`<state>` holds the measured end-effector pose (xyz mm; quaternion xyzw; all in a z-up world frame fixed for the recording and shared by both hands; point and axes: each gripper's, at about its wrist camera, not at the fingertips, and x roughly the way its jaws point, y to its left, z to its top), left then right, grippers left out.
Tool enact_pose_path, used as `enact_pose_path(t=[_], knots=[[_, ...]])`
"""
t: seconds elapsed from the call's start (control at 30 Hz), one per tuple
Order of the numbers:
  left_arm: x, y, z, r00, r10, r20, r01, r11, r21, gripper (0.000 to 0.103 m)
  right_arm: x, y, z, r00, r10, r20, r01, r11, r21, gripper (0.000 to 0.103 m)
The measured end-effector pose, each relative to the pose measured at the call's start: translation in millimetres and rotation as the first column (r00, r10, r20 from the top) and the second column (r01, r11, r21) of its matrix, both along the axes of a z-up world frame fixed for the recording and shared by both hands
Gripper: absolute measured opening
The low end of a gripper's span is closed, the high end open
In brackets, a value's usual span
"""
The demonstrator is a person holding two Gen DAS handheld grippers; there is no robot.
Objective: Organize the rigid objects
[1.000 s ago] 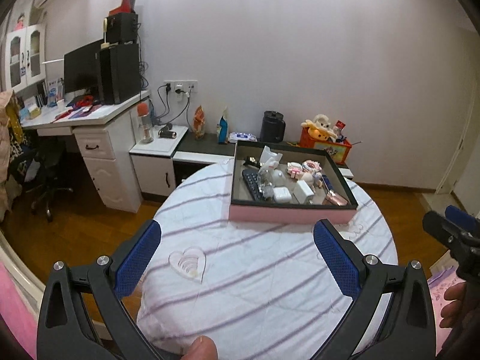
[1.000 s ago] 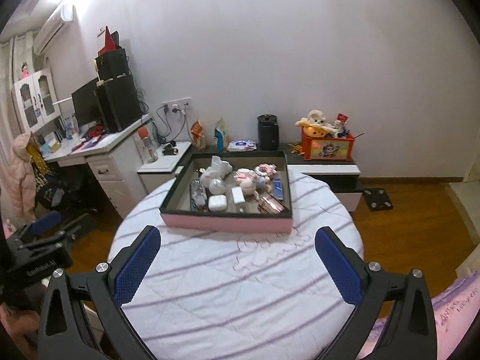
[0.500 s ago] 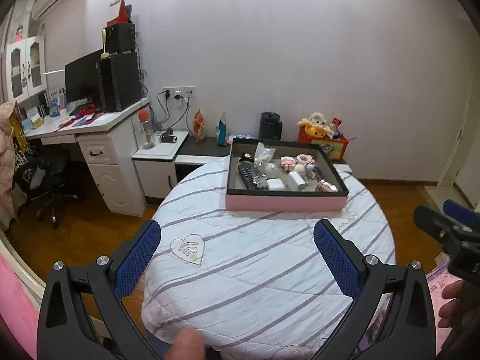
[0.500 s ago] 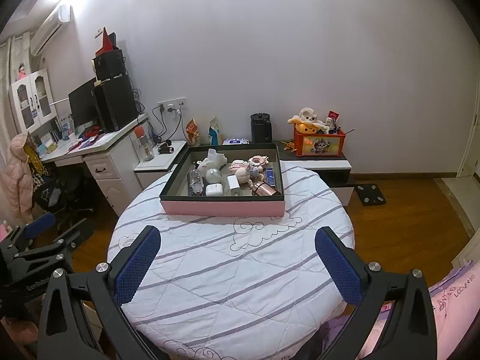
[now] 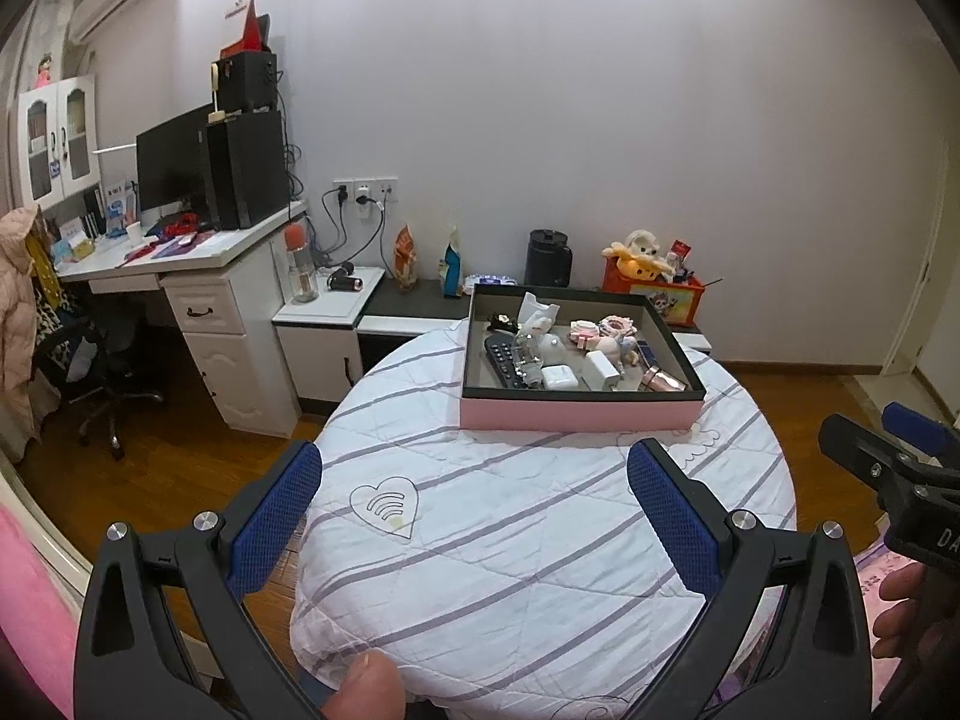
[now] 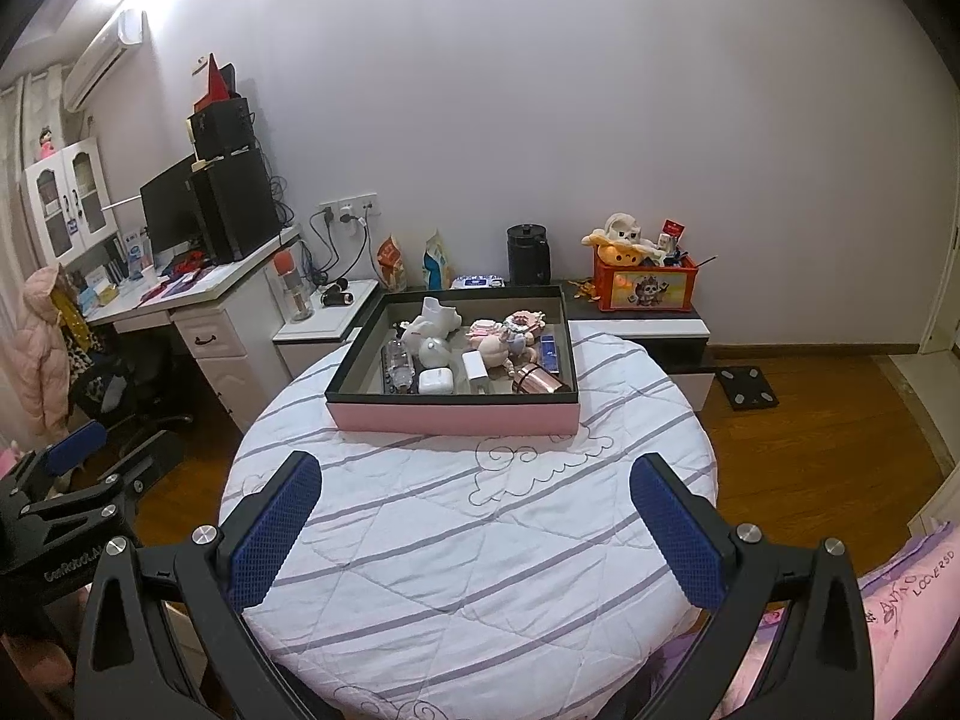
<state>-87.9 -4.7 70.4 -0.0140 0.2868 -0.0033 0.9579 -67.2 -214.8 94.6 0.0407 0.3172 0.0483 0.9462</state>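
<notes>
**Both tongs held wide open before the tray**

The left tongs [image 5: 474, 477] and the right tongs [image 6: 474, 474] are seen spread wide at the bottom of each frame, nothing gripped between the blue pads. The round surface covered in a white striped quilt [image 5: 540, 528] fills the centre. At its far edge, in mid-frame, the shallow pink-sided tray with a black rim [image 6: 453, 417] is placed, filled with a black remote control [image 5: 501, 360], a white earbud case [image 6: 434, 382], a white charger block [image 6: 474, 367] and a rose-gold metal cylinder [image 6: 537, 380].
</notes>
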Motion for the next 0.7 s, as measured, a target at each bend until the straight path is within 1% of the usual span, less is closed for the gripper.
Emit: enact_pose_path(t=[0.23,0.7], knots=[[2,2,1,1.000,0.012,0.004,-0.012,1.000,0.014,0.103,3,2,1,1.000,0.002,-0.001,-0.002,1.000,-0.003,0.103],[5,5,0,1.000,0.015,-0.008,-0.015,1.000,0.014,0.103,14,6,-4,1.000,0.011,-0.013,-0.011,1.000,-0.007,0.103]])
